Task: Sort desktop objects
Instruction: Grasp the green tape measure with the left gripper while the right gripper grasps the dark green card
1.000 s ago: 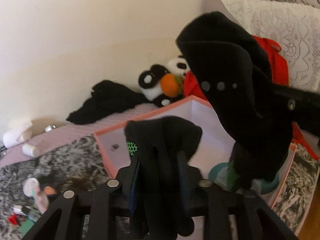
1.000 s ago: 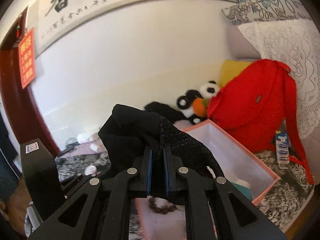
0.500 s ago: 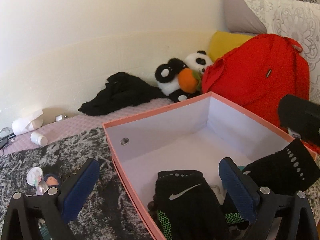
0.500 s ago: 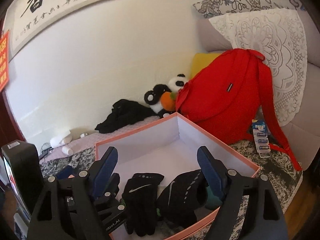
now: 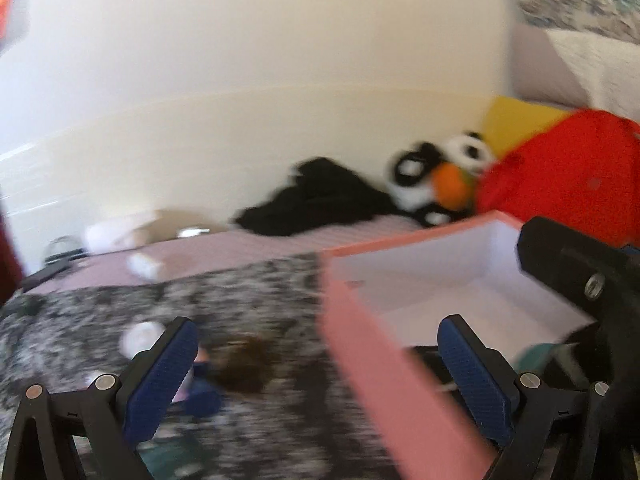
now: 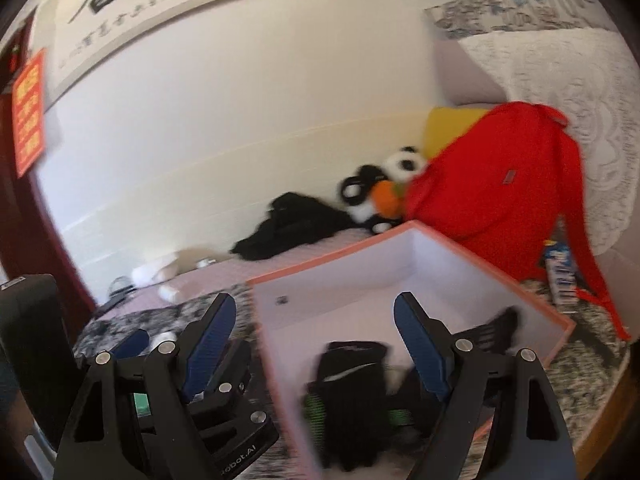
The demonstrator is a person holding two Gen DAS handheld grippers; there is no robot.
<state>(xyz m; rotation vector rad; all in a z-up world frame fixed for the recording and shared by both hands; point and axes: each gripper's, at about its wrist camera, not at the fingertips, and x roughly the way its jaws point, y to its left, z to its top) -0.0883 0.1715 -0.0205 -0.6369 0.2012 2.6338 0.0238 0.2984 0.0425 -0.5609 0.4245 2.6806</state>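
One pink box (image 6: 420, 240) sits open, holding two black gloves (image 6: 352, 376). Beyond it are one red backpack (image 6: 492, 208), one panda plush (image 6: 384, 184), one yellow cushion (image 6: 444, 124) and one heap of black cloth (image 6: 288, 228). Two grippers show.

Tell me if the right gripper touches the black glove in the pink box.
Apart. Right wrist view: the right gripper stands open, above the black Nike glove lying in the pink cardboard box.

Soft, even daylight; both fisheye views are motion-blurred, edges bowed, right view's corners vignetted black.
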